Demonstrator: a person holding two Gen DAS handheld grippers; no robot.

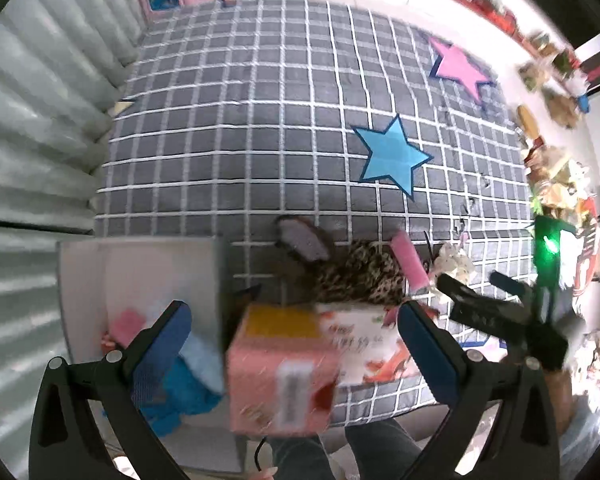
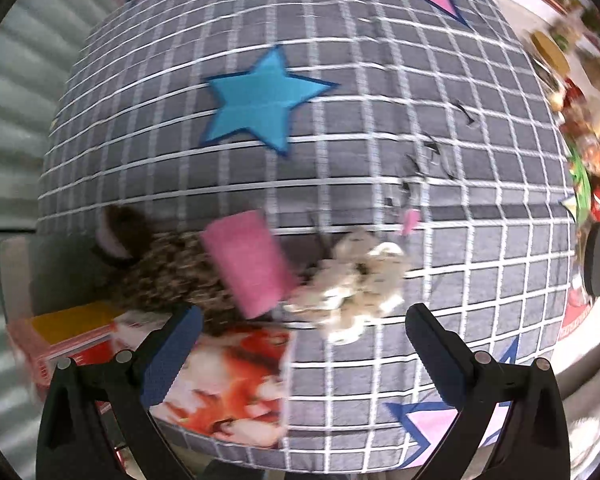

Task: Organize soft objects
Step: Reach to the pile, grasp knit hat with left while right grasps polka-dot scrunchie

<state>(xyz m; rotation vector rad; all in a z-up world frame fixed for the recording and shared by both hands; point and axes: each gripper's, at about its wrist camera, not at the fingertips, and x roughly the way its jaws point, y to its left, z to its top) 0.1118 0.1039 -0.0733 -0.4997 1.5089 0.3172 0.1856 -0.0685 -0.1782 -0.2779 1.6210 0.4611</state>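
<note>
Fingers wide on both sides, nothing between them. The left gripper (image 1: 296, 344) hangs over the near edge of the bed (image 1: 260, 140), its grey checked cover carrying a blue star (image 1: 392, 156) well ahead. Right between the left fingers sits a pink box (image 1: 280, 376), blurred, touching neither pad. Past the left-hand fingertip, a white bin (image 1: 140, 272) holds soft things: a blue cloth (image 1: 180, 392) and a small pink piece (image 1: 126, 322). Just ahead of the fingers lies a leopard-print plush (image 1: 360, 276) with a pink roll (image 1: 410, 262) resting against it, and a cream scrunchie (image 1: 454, 262) just beyond the right-hand fingertip. The other gripper shows at the right of that view, open too.

From the right gripper (image 2: 300, 348), the scrunchie (image 2: 356, 280) lies just ahead, between the fingertips, untouched. The pink roll (image 2: 248, 260) sits ahead toward the left fingertip, leaning on the plush (image 2: 168, 268). A printed packet (image 2: 228, 384) lies under the left finger.
</note>
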